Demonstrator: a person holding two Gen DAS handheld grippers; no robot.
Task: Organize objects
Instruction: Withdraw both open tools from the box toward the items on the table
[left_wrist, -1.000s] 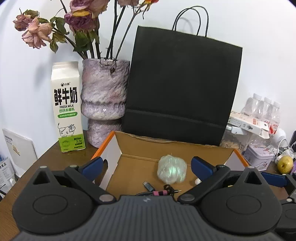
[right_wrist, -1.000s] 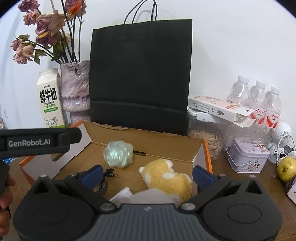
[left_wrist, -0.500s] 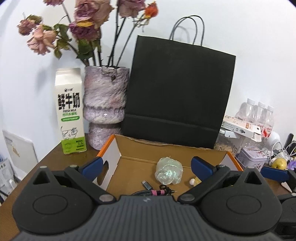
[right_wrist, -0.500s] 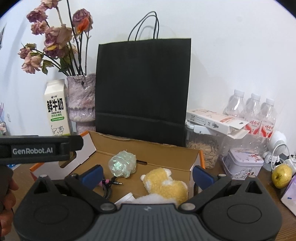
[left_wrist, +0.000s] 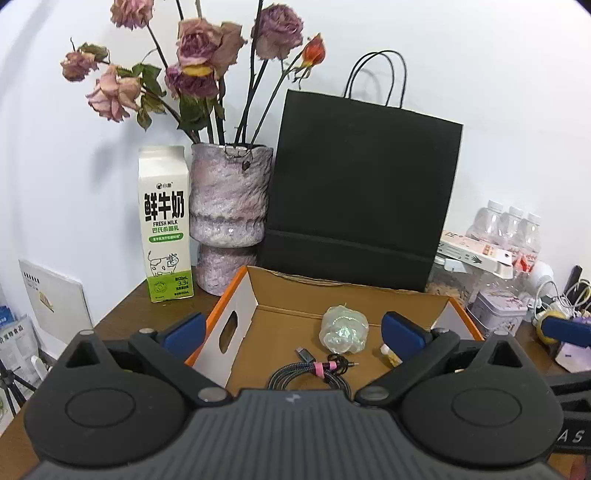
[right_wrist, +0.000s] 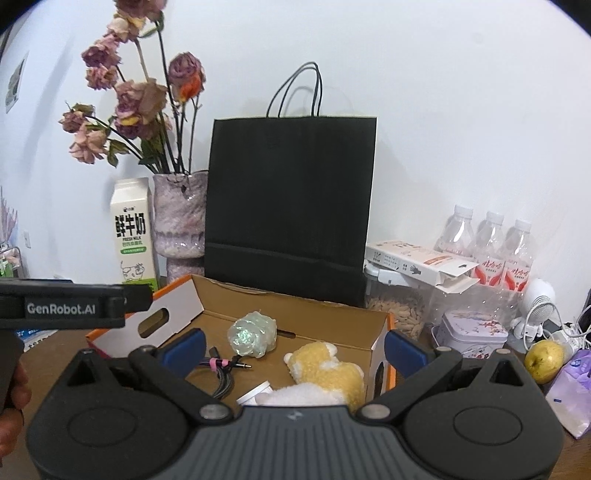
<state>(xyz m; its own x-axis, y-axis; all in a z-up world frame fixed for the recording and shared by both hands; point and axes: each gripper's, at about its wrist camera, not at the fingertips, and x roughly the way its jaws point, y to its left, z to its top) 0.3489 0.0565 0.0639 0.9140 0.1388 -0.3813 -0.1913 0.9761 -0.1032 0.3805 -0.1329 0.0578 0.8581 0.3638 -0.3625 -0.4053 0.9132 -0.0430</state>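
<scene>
Landmark: cardboard box (left_wrist: 280, 295) on the worktop (left_wrist: 122, 317).
Left of box: milk carton (left_wrist: 164, 221), vase (left_wrist: 229, 206).
Left tool (left_wrist: 291, 332): spread wide, empty, above the box's near-left part.
Inside box, left: coiled cable (left_wrist: 314, 373).
Inside box, middle: shiny wrapped ball (right_wrist: 253, 334).
Inside box, right: yellow plush toy (right_wrist: 325, 369).
Right tool (right_wrist: 293, 347): spread wide, empty, above the box's near edge.
Behind box: black paper bag (right_wrist: 291, 206).

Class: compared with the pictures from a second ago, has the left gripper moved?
Yes. The left gripper has backed away and risen: the cardboard box, black paper bag and milk carton look smaller and sit lower in its view.
</scene>
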